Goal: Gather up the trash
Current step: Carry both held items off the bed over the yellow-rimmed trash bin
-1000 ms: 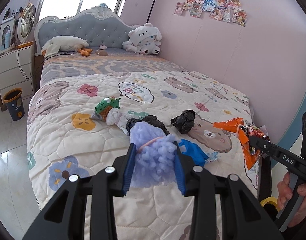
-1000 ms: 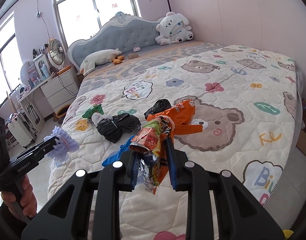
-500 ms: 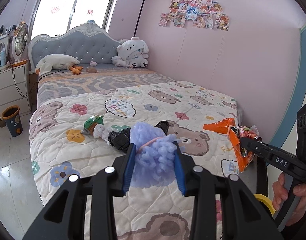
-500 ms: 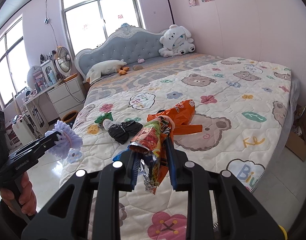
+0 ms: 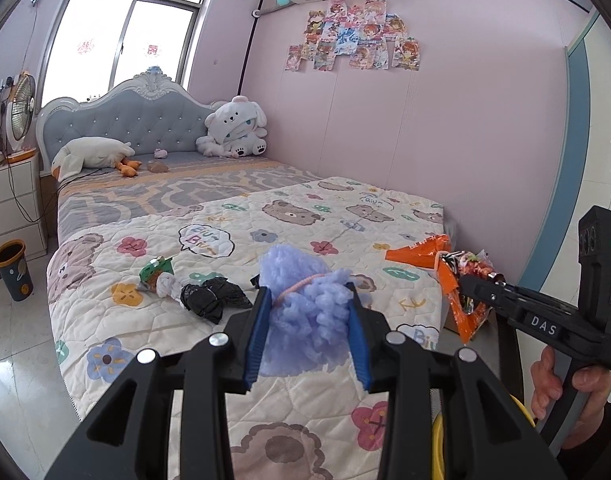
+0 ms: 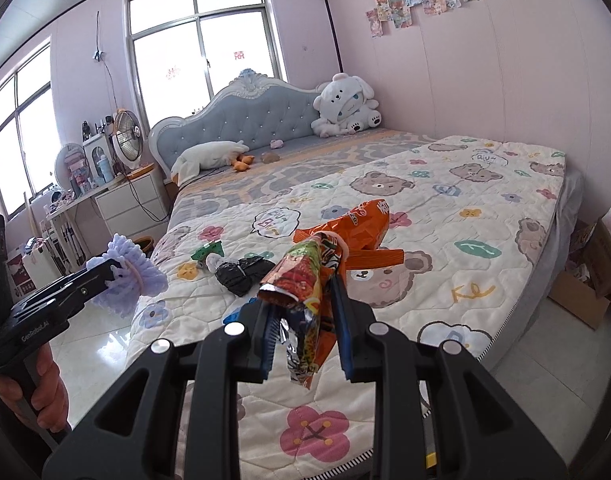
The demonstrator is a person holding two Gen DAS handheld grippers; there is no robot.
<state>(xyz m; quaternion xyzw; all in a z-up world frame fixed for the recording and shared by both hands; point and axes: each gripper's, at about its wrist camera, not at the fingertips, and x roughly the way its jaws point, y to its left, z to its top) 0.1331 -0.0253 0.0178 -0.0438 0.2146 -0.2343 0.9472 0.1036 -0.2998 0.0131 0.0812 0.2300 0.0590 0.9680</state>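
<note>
Behind my grippers, bed (image 5: 265, 360) fills both views. Left gripper (image 5: 309, 308) clamps purple fluff (image 5: 305, 312), hiding blue scrap at 12 o'clock; right gripper (image 6: 303, 320) pinches snack wrappers (image 6: 309, 280).

White plush dog (image 5: 235, 130) against headboard (image 5: 137, 120); fan (image 5: 21, 108) on nightstand (image 5: 11, 200).

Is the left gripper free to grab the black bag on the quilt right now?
Probably not: the left gripper is shut on the purple fluffy bundle; the black bag lies unobstructed.

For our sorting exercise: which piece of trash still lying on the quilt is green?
The crumpled green wrapper at the left end of the cluster. Beside it lie a white wad and a black bag, neither green.
</note>
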